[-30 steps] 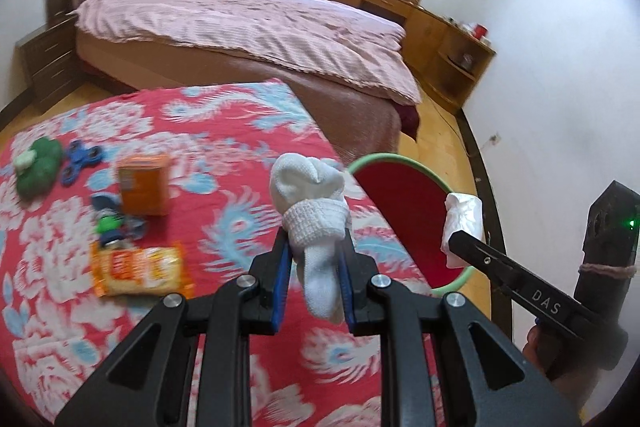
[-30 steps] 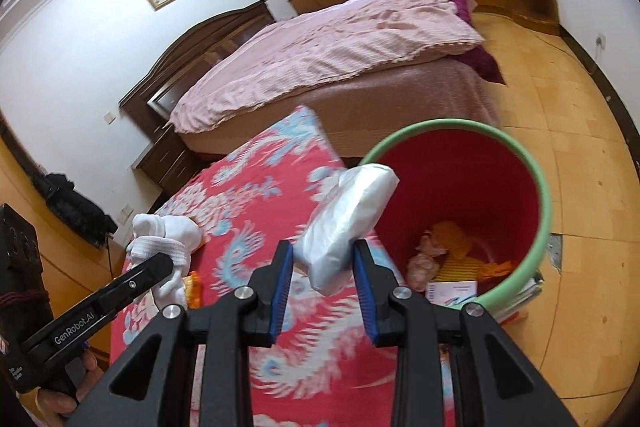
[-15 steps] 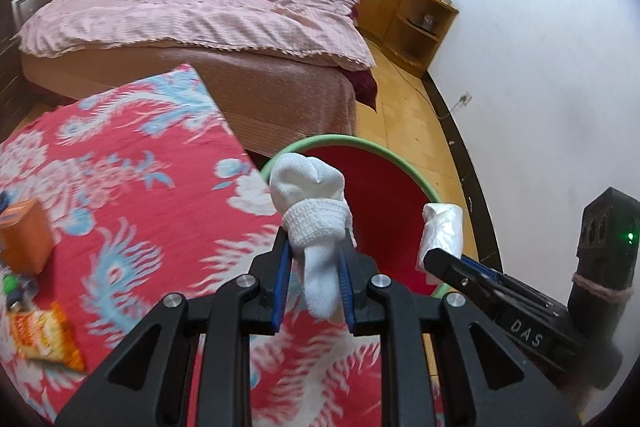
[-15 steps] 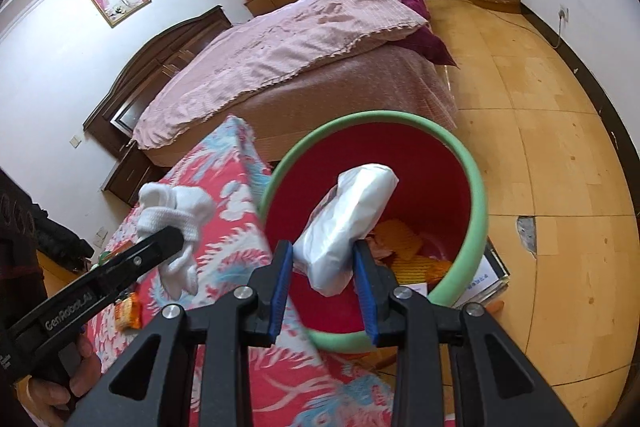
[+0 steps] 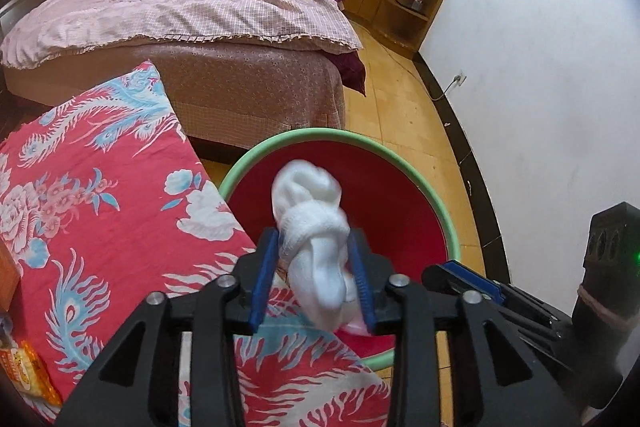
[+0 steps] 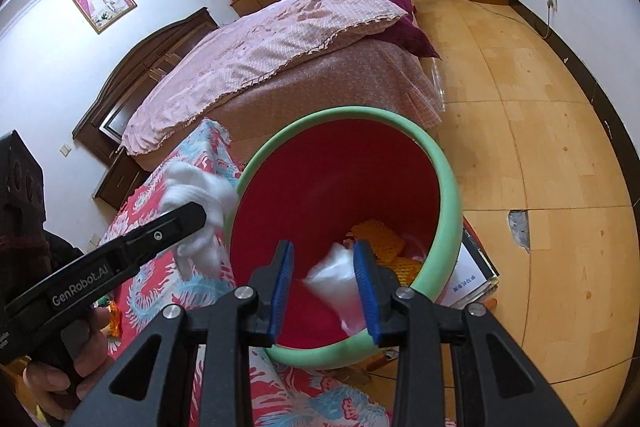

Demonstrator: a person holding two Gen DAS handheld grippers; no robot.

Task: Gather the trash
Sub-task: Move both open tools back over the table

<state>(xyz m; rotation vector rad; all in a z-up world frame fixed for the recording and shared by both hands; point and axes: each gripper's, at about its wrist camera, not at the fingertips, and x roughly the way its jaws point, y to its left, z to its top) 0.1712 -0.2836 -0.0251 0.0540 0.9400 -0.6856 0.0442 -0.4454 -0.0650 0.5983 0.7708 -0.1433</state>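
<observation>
Now one sock (image 5: pixel 310 227) (tongs-held), one packet (image 6: pixel 336 275), one bin (image 6: pixel 448 183)

At your twelve o'clock, a smooth, glossy plastic bin (image 6: pixel 448 187); your left holds a soft knit cloth bundle (image 5: pixel 310 223).

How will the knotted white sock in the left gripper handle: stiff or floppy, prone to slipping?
The white sock is probably soft and light: its tail droops below the left gripper. The knot bulges between the pads, so slipping seems unlikely.
</observation>
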